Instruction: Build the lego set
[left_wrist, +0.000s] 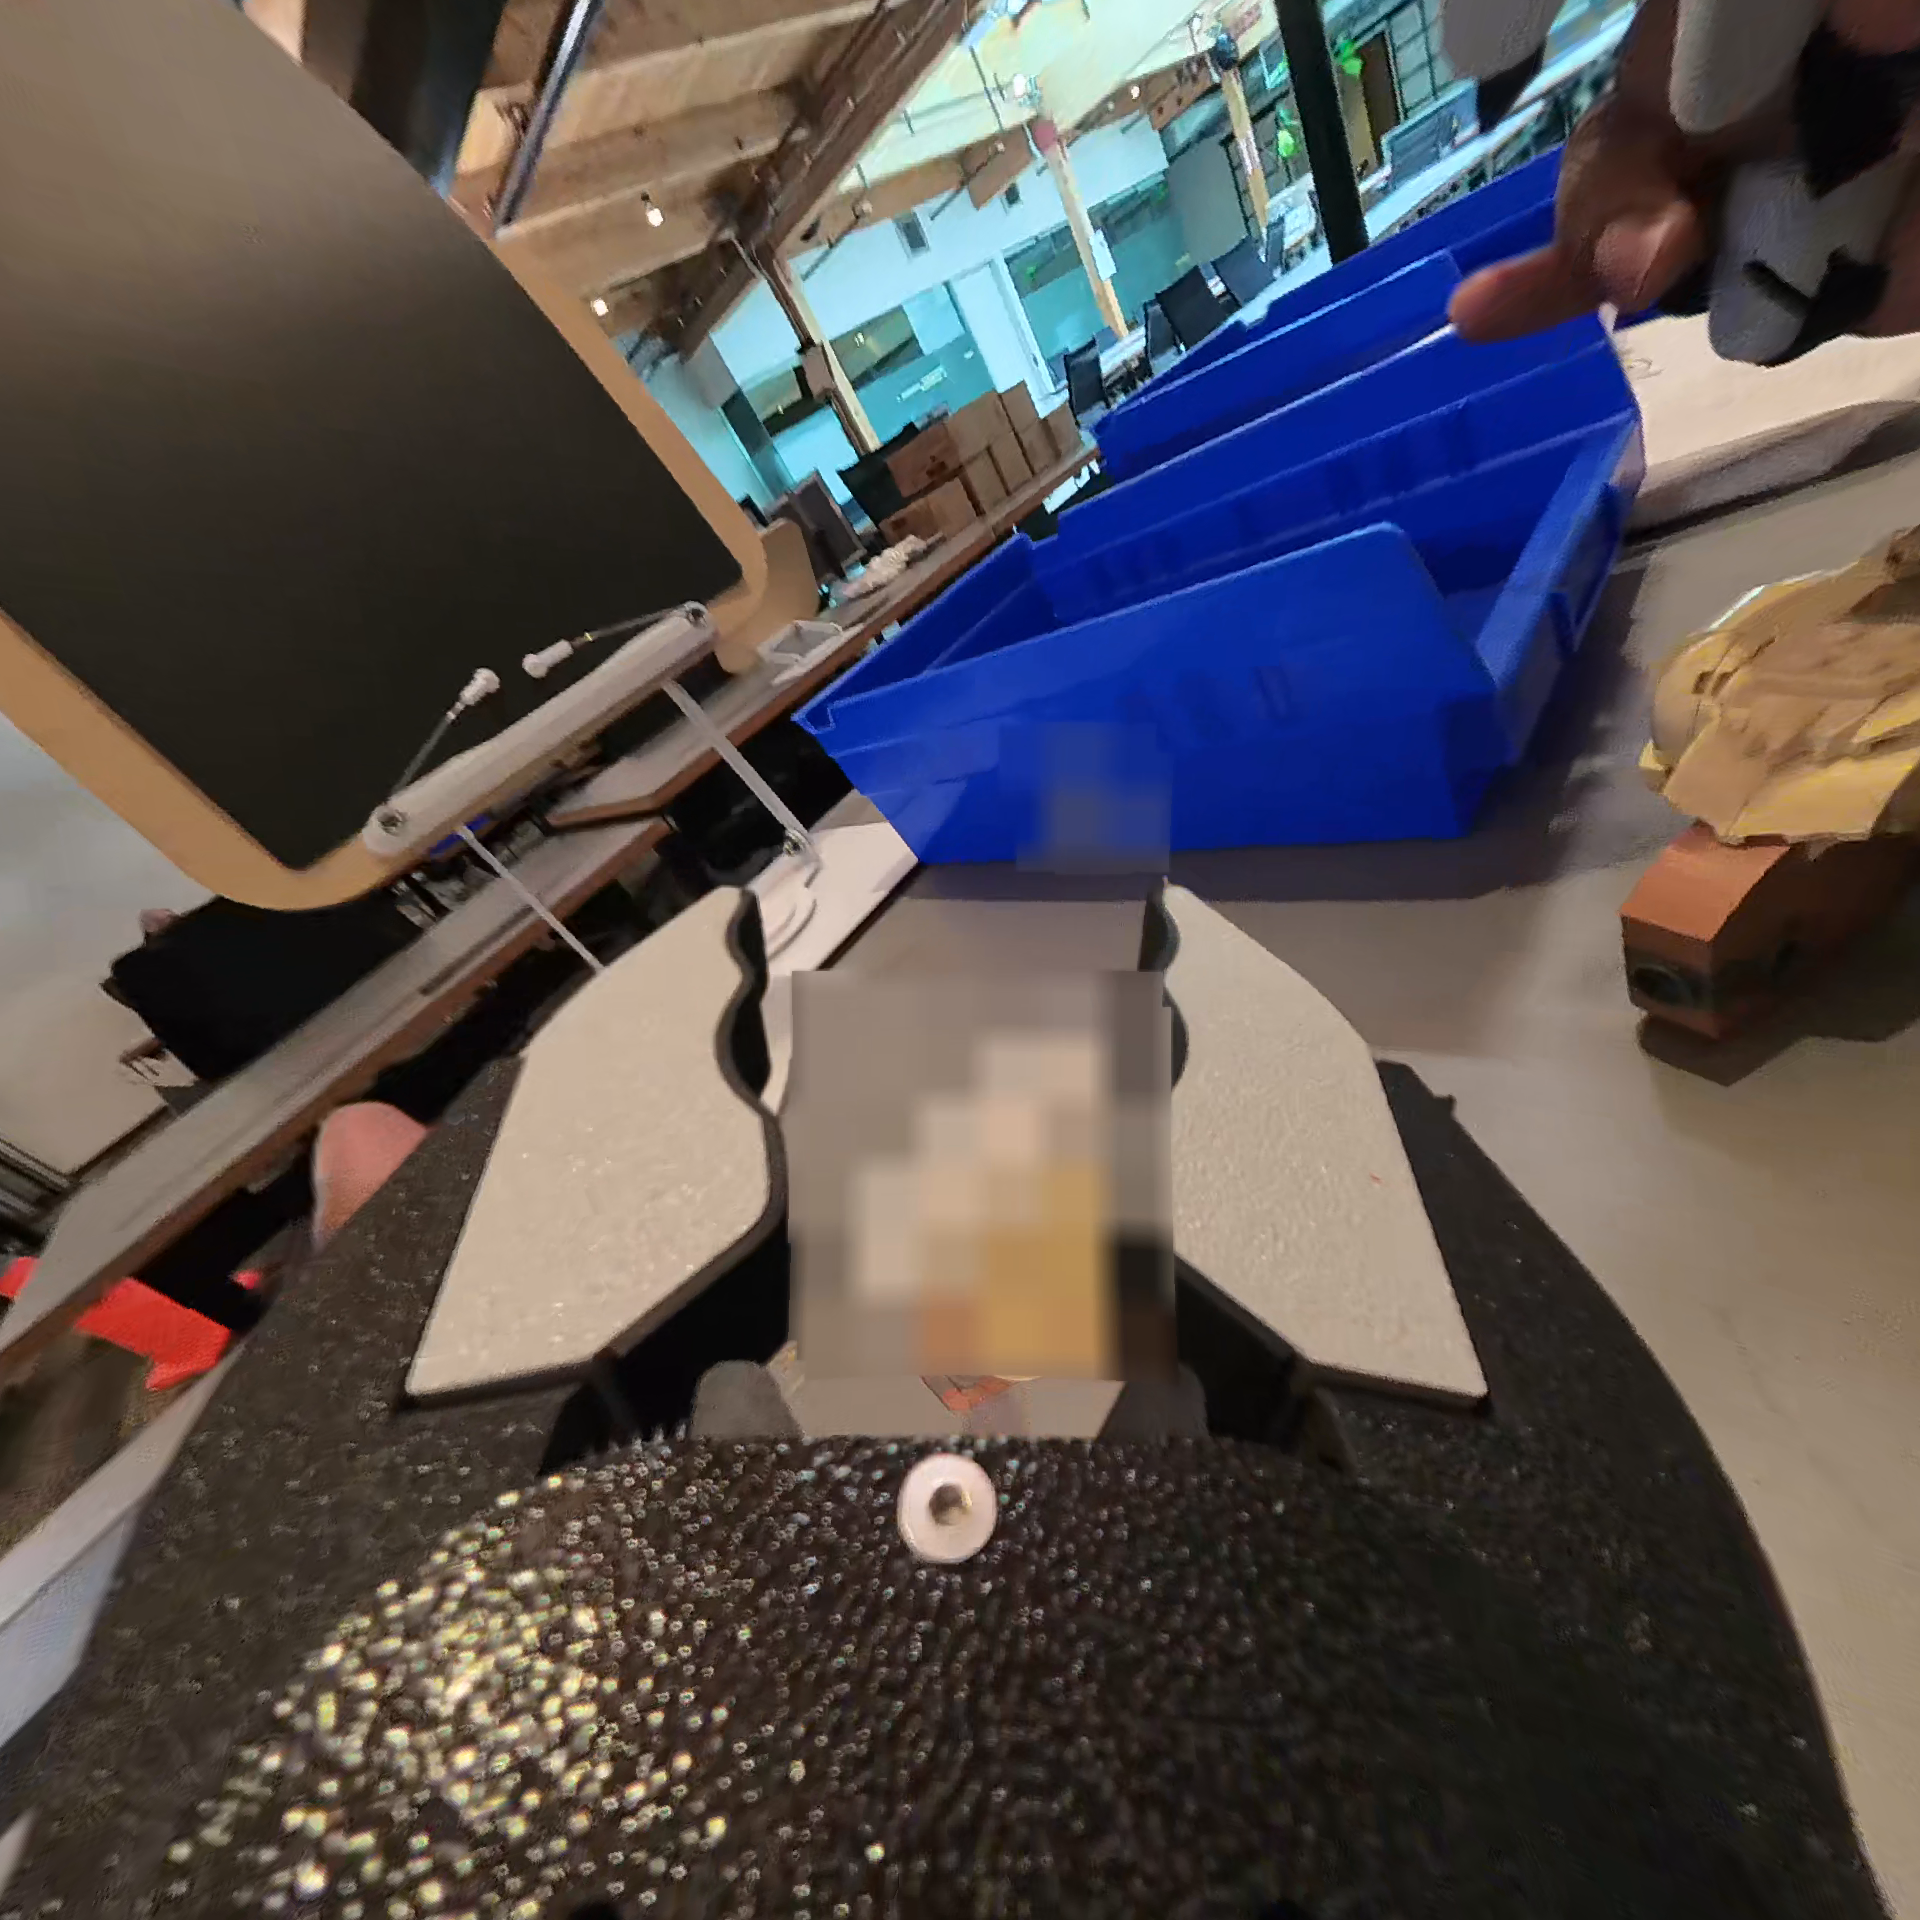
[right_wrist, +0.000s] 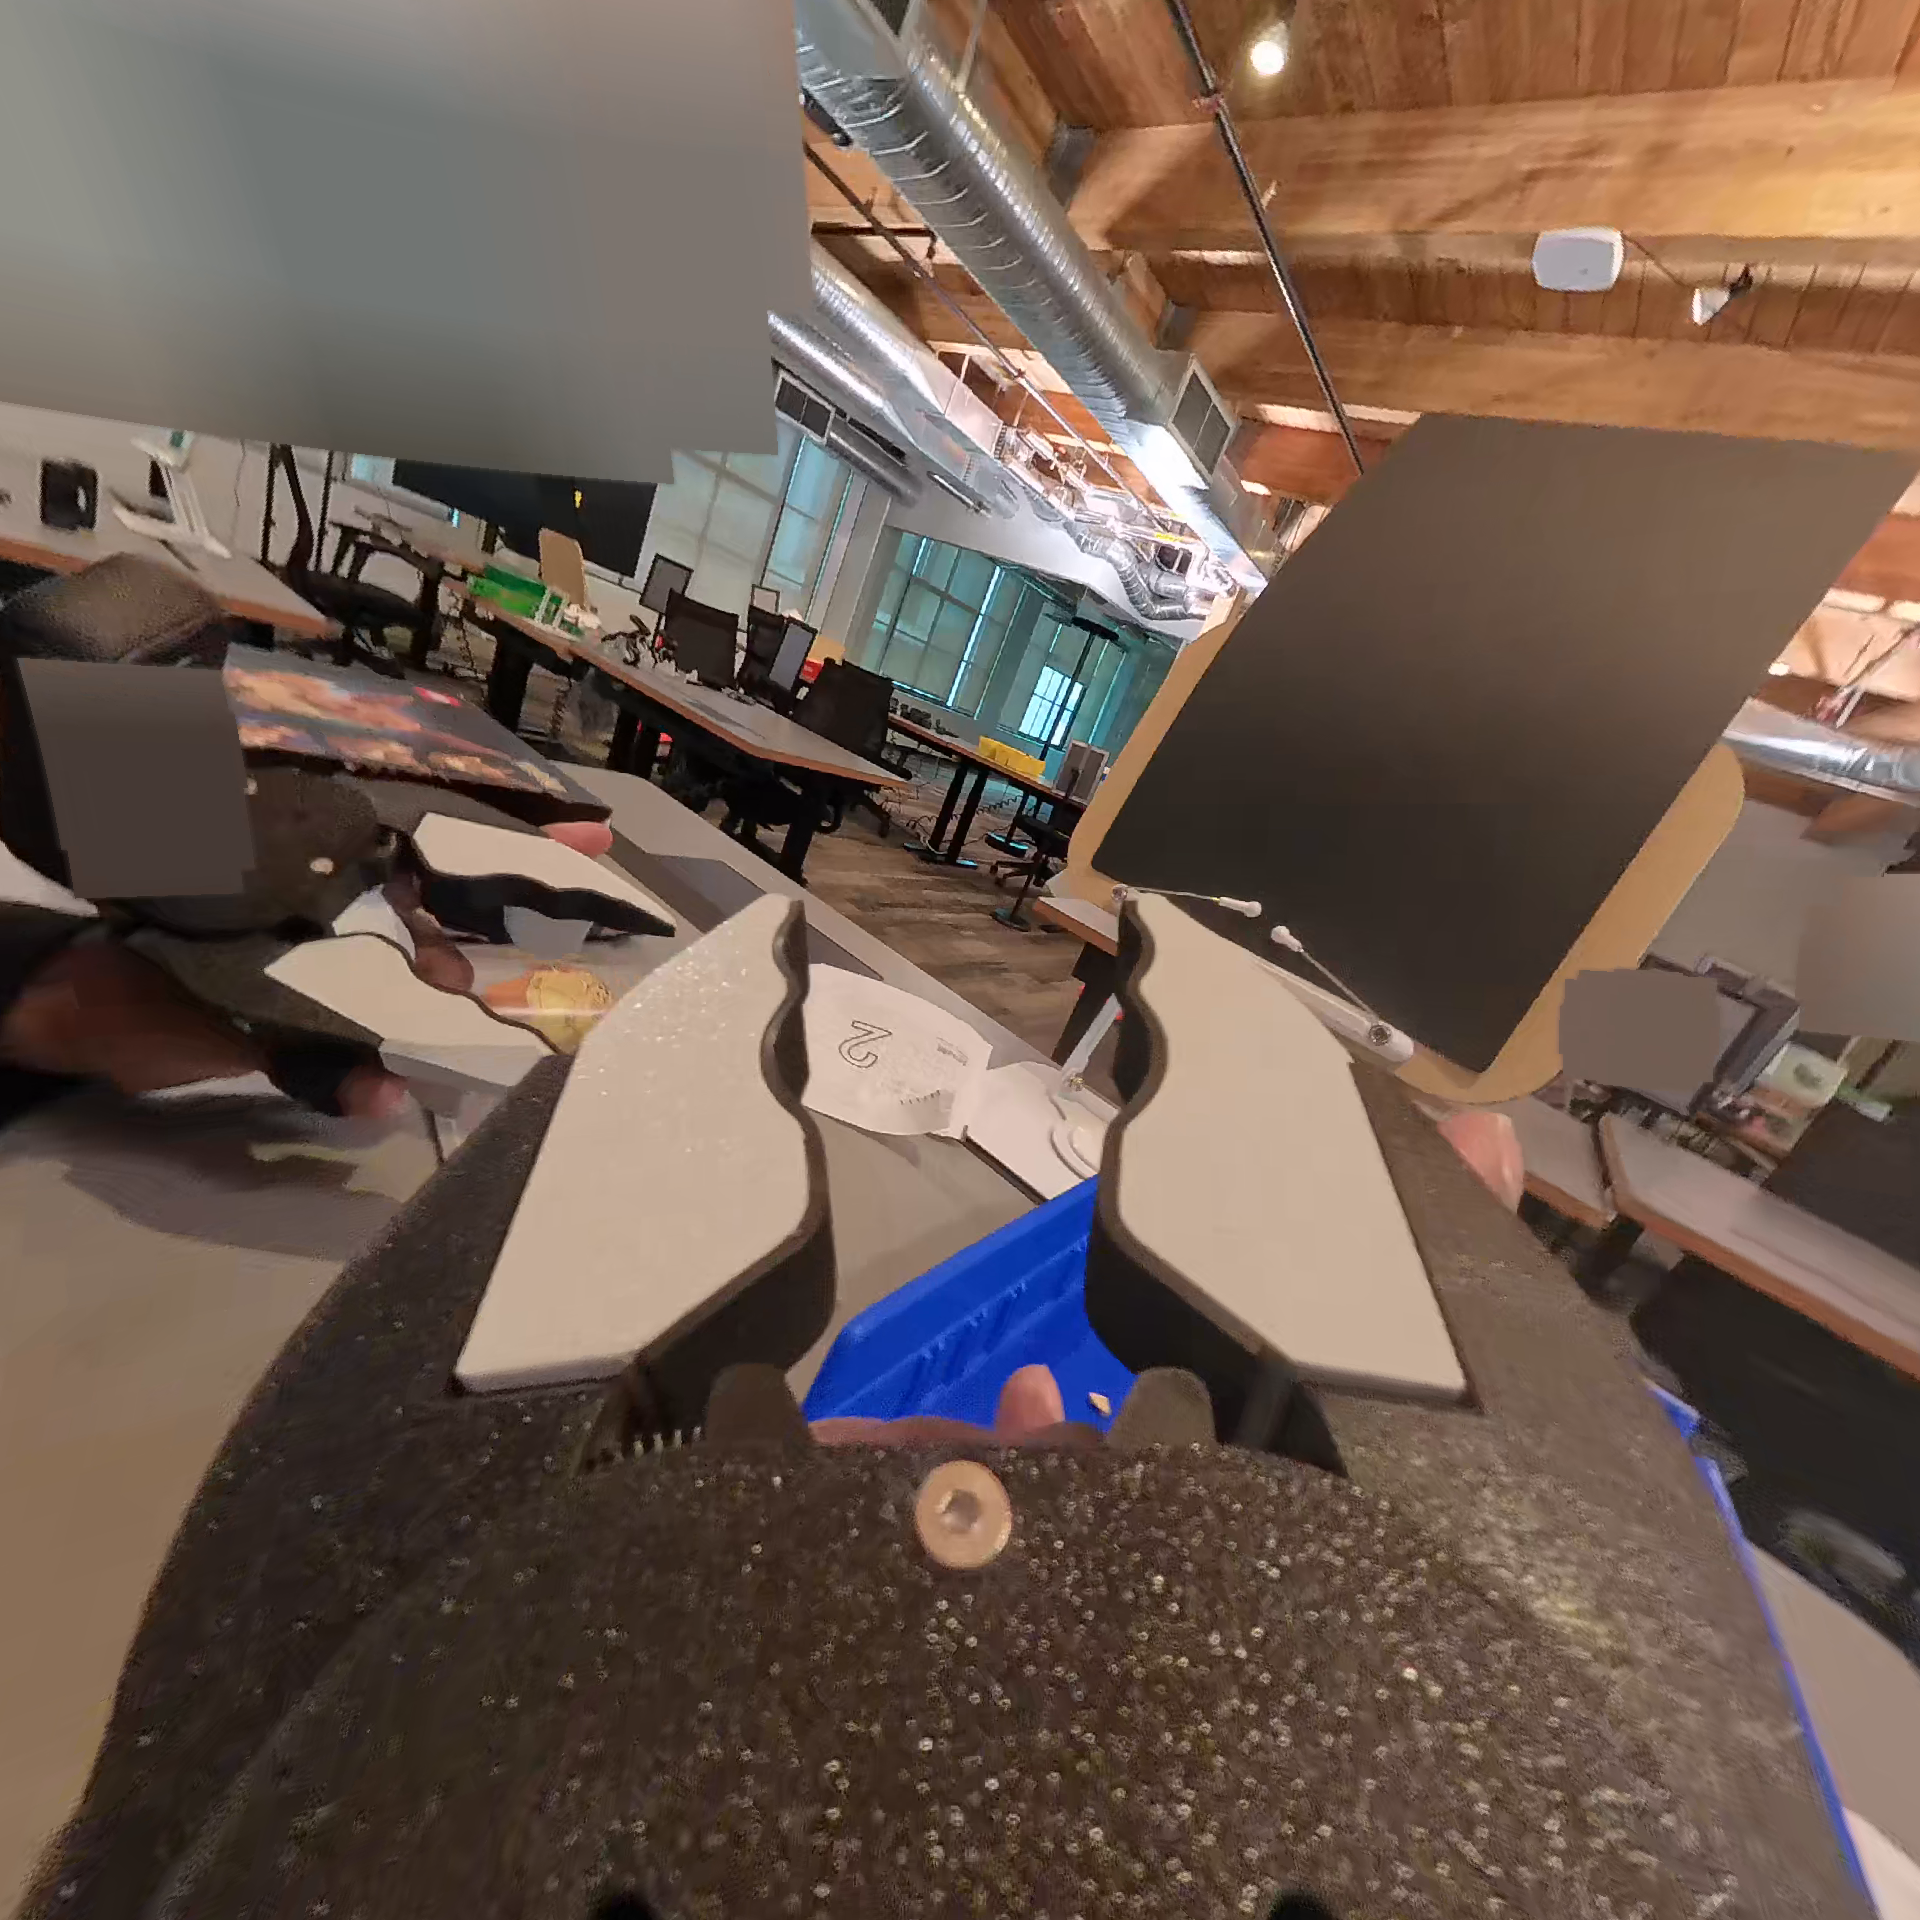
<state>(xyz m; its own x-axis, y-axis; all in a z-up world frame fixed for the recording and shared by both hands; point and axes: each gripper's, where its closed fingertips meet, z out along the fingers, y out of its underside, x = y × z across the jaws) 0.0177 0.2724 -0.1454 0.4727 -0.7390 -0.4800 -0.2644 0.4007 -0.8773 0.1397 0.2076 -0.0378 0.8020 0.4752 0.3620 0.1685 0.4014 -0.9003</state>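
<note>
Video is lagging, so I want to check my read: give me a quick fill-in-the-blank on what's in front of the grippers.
1. The bins on the grey table are ____.
2. The board on the stand has a ____ face.
3. The right gripper has its fingers apart and holds ____.

Missing words: blue; black; nothing.

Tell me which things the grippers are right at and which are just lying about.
At the grippers: left gripper, yellow-orange thing at its fingers, grip unclear; right gripper, open, over the blue bin.
Lying about: crumpled brown paper; brown block; printed sheet; black board.
</note>
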